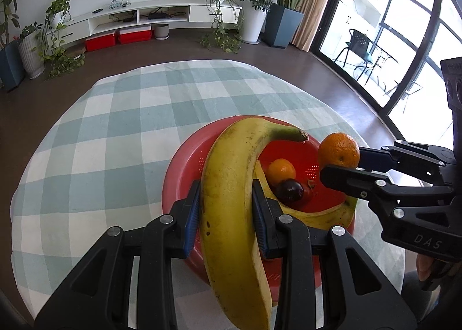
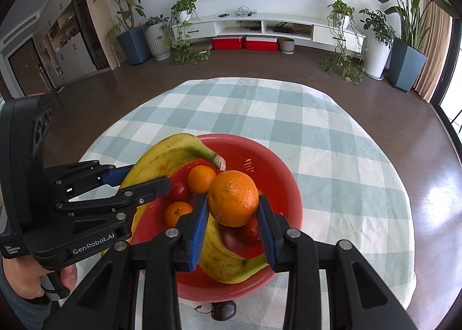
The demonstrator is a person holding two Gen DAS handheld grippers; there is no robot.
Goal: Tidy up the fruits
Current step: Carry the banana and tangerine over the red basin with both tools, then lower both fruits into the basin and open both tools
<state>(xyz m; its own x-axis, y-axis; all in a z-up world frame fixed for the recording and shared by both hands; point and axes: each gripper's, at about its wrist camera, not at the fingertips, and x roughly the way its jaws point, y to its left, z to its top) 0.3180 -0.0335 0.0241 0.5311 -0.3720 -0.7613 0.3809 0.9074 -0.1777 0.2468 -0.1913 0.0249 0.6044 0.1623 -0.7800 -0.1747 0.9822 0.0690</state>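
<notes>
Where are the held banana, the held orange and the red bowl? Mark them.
banana [image 1: 228, 185]: left wrist view, its middle between the left gripper's pads.
orange [image 2: 233, 198]: right wrist view, centre of its peel.
red bowl [image 2: 277, 168]: right wrist view, bare far inner wall.

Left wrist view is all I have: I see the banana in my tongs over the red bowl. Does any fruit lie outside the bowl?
Observer: Yes. One dark fruit lies on the checked cloth, just outside the near rim of the red bowl.
Operator: I see one small orange in the bowl. Are there more?
Observer: Two in all: one small orange at the back, and a second small orange beside the banana.
Operator: Is the big orange held well?
Observer: The right tongs have a blue pad on each side of the big orange.
</notes>
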